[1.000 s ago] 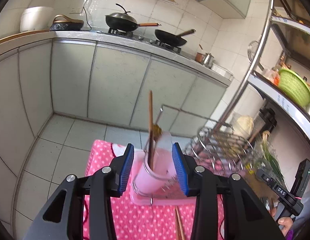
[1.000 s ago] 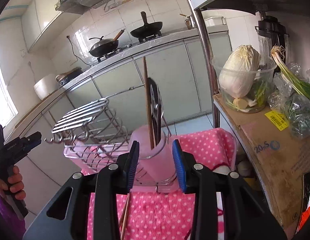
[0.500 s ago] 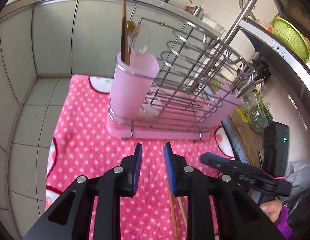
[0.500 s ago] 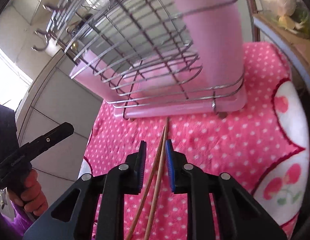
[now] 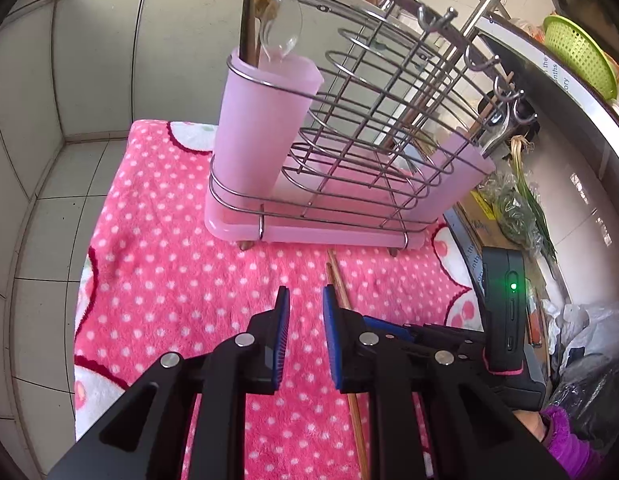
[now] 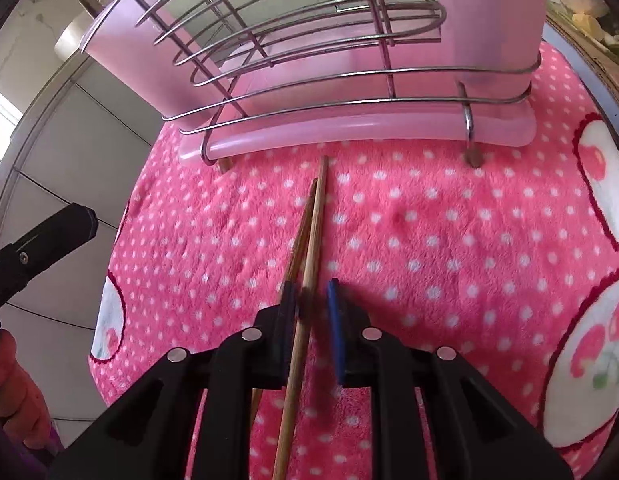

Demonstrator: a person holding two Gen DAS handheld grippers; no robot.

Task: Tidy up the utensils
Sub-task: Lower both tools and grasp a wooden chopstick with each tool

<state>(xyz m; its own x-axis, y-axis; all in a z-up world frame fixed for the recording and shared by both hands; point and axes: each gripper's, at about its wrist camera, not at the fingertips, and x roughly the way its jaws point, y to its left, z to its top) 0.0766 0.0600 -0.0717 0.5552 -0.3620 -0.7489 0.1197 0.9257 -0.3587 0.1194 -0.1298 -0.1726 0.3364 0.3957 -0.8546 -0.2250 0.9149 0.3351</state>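
Two wooden chopsticks (image 6: 315,216) lie side by side on the pink dotted cloth (image 6: 449,240), in front of the pink wire utensil rack (image 6: 349,132). My right gripper (image 6: 311,292) is low over them. One stick runs between its narrow jaws close to the left pad, with a gap to the right pad; the other passes under the left finger. My left gripper (image 5: 305,300) hovers above the cloth (image 5: 169,280), its jaws closing with nothing between them. The chopsticks (image 5: 336,280) lie just right of it. The rack's pink cup (image 5: 257,132) holds a wooden stick (image 5: 247,12) and a clear spoon (image 5: 283,36).
A cardboard box with bagged greens (image 5: 521,216) stands right of the cloth, under a metal shelf with a green basket (image 5: 577,60). Grey cabinets and a tiled floor lie beyond the cloth's left edge. A hand in a purple sleeve (image 5: 569,440) holds the right gripper's handle.
Both grippers have dropped toward the cloth and tipped downward, and their jaws have narrowed. The right one has come down over the chopsticks, so one now lies between its pads.
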